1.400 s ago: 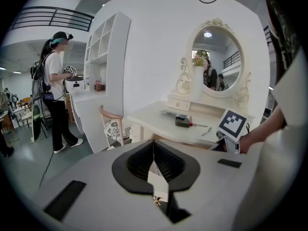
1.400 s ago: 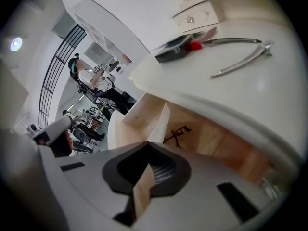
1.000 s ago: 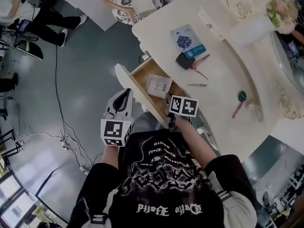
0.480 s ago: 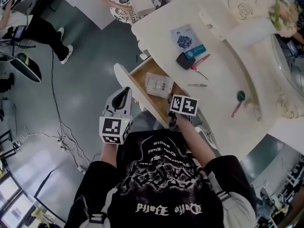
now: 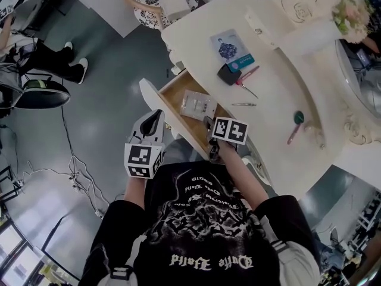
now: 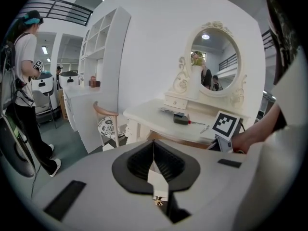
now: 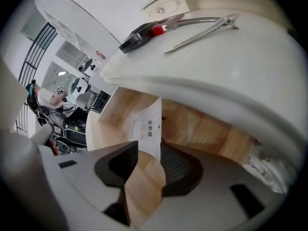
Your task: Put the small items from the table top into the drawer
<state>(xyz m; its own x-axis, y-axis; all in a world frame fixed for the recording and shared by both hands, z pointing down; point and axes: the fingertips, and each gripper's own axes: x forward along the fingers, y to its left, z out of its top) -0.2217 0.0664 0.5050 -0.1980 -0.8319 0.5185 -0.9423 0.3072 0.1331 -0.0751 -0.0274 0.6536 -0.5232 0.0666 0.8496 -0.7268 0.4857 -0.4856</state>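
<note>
The table's wooden drawer (image 5: 156, 100) stands pulled out, and a clear flat packet (image 5: 198, 104) lies inside it. My right gripper (image 5: 208, 123) points down into the drawer beside the packet. In the right gripper view, my right gripper (image 7: 144, 153) is open: its jaws have just been opening, and the packet (image 7: 147, 126) rests on the drawer floor just beyond them, not pinched. My left gripper (image 5: 156, 117) is shut on nothing and hangs left of the drawer front. On the table top (image 5: 280, 70) lie a blue card (image 5: 228, 49), a black box (image 5: 229, 74), a hair clip (image 5: 245, 105) and a green-tipped brush (image 5: 296, 127).
A red-handled tool (image 5: 249, 76) lies next to the black box. A mirror (image 5: 357, 70) and flowers (image 5: 351, 11) stand at the table's back right. A chair with a patterned cushion (image 5: 158, 5) stands beyond the drawer. Cables trail over the grey floor at the left, where another person stands.
Both grippers stay where they were, and the packet lies in the drawer throughout. The head view has shifted slightly, and the person at the upper left has moved.
</note>
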